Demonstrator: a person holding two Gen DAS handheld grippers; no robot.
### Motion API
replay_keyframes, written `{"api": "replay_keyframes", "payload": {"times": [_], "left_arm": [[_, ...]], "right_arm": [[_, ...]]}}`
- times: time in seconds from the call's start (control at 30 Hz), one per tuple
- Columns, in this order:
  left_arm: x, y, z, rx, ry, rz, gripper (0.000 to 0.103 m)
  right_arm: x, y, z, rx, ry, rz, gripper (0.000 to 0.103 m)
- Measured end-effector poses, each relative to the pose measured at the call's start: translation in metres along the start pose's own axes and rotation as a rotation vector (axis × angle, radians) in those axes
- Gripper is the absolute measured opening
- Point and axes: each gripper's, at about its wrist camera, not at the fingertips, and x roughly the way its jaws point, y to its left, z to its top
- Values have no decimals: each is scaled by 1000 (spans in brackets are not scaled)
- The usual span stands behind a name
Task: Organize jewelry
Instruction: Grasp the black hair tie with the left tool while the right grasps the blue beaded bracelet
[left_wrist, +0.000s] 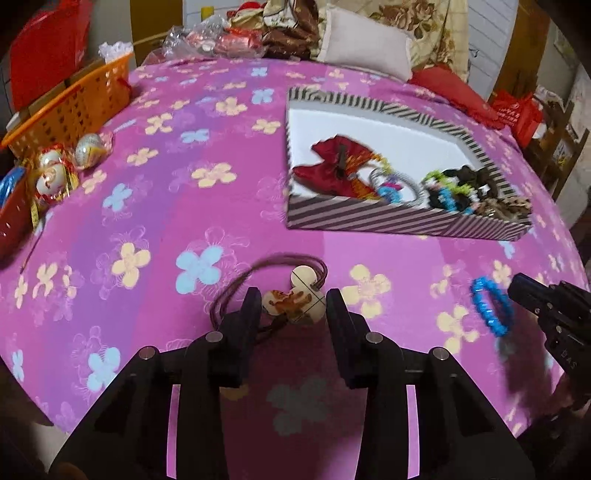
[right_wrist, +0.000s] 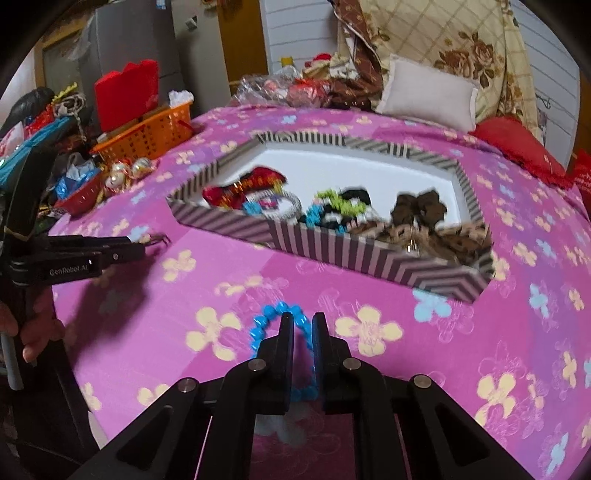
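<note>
A cream mouse-head pendant (left_wrist: 291, 301) on a brown cord (left_wrist: 236, 288) lies on the pink flowered cloth (left_wrist: 166, 206). My left gripper (left_wrist: 293, 297) is closed around it, and both pads touch the pendant's sides. In the right wrist view the left gripper (right_wrist: 149, 244) reaches in from the left with cord at its tip. My right gripper (right_wrist: 303, 320) is shut on a blue bead bracelet (right_wrist: 264, 326), which loops around its left finger. In the left wrist view the blue bracelet (left_wrist: 491, 310) hangs from the right gripper (left_wrist: 517, 286) just above the cloth. A striped box (right_wrist: 332, 251) beyond holds several hair ties and bows.
An orange basket (left_wrist: 74, 107), a red bowl (left_wrist: 14, 221) and foil-wrapped sweets (left_wrist: 55, 173) sit at the far left. A white pillow (right_wrist: 432, 92) and clutter line the back. A person's hand (right_wrist: 33, 332) holds the left gripper's handle.
</note>
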Motion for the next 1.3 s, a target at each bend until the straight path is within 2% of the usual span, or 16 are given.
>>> {"api": "replay_keyframes", "payload": {"times": [0.3,0.37,0.53,0.63,0.93,0.97,1.03,1.13,1.2,1.3], "left_arm": [[-38,-17,14,17,-87,-27,35],[-42,-18,15,16,-94,-27,35],[-39,-19,8,12,-78,-31,35],[-32,-18,5,7,-57,-34,35],[-24,-17,4,-15,-33,-45,35],[-24,-16,4,-17,-32,-46,35],[-23,-16,3,-20,-28,-48,35],[-21,-16,3,-23,-19,-48,35],[-20,-15,3,-26,-17,-47,35],[-21,-16,2,-26,-18,-44,35]], "right_arm": [[-31,11,19,-30,-61,10,7],[-23,7,18,-23,-13,36,7],[9,-5,1,17,122,18,8],[15,-9,-2,7,126,-3,8],[23,-17,1,3,187,8,11],[23,-16,0,3,193,11,13],[23,-14,-2,1,190,19,32],[24,-10,-3,-19,190,9,33],[24,-8,-4,-33,183,-5,29],[23,-4,-6,-67,179,-27,8]]}}
